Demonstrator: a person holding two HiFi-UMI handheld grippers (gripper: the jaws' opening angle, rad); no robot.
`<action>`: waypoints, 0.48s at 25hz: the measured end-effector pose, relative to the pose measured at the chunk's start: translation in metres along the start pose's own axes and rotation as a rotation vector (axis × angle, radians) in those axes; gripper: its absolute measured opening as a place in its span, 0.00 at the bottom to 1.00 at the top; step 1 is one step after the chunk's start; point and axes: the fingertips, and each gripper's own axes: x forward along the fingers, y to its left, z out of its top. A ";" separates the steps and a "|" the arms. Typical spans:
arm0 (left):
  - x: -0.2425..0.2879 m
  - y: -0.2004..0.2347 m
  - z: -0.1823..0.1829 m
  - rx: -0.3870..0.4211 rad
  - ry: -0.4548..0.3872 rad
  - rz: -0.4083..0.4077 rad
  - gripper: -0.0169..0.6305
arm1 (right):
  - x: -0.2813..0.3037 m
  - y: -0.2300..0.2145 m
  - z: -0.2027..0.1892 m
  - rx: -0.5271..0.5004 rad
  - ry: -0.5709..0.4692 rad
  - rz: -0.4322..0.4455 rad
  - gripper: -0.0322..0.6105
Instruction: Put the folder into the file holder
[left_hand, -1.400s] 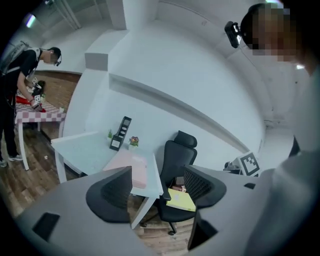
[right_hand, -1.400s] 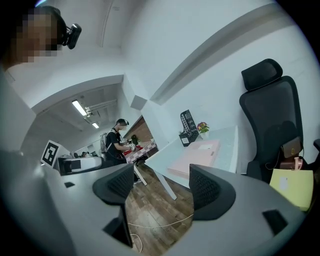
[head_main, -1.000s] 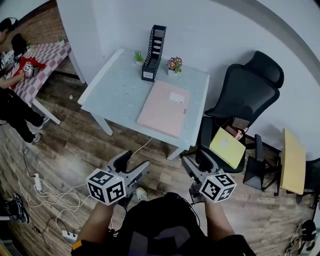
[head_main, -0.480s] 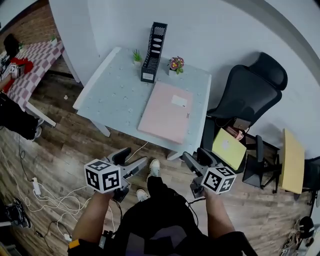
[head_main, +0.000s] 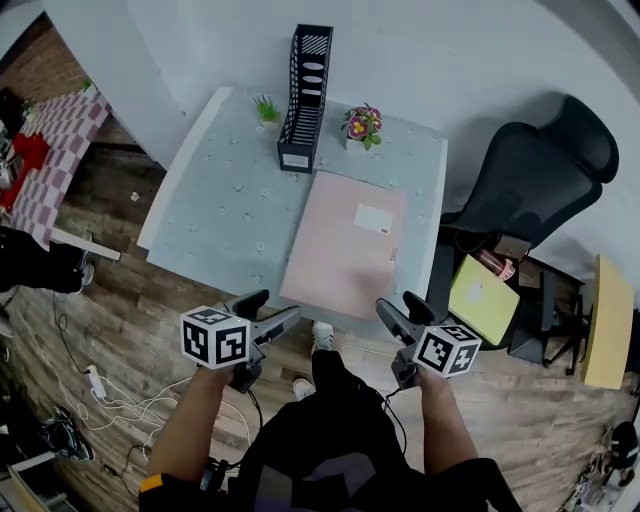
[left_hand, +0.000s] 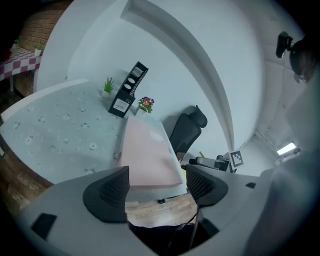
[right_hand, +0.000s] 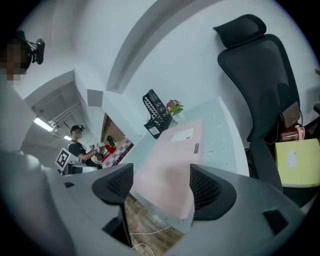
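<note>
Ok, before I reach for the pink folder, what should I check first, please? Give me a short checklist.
1. Left gripper open, nothing between its jaws: ok.
2. Right gripper open, nothing between its jaws: ok.
3. Pink folder flat on the table, nothing on top: ok.
4. Folder gripped: not ok; both grippers are short of it.
5. File holder upright at the table's far edge: ok.
6. File holder empty inside: cannot tell.

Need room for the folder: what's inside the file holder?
Nothing shows inside the black file holder from above, and no papers stick out. Its dark walls hide the bottom.
</note>
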 end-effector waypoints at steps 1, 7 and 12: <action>0.007 0.008 0.005 -0.003 0.013 0.002 0.54 | 0.009 -0.005 0.002 0.006 0.010 -0.004 0.59; 0.045 0.044 0.026 -0.012 0.086 0.001 0.54 | 0.043 -0.037 0.009 0.042 0.066 -0.035 0.59; 0.072 0.068 0.036 -0.032 0.144 -0.007 0.54 | 0.062 -0.057 0.007 0.072 0.103 -0.051 0.59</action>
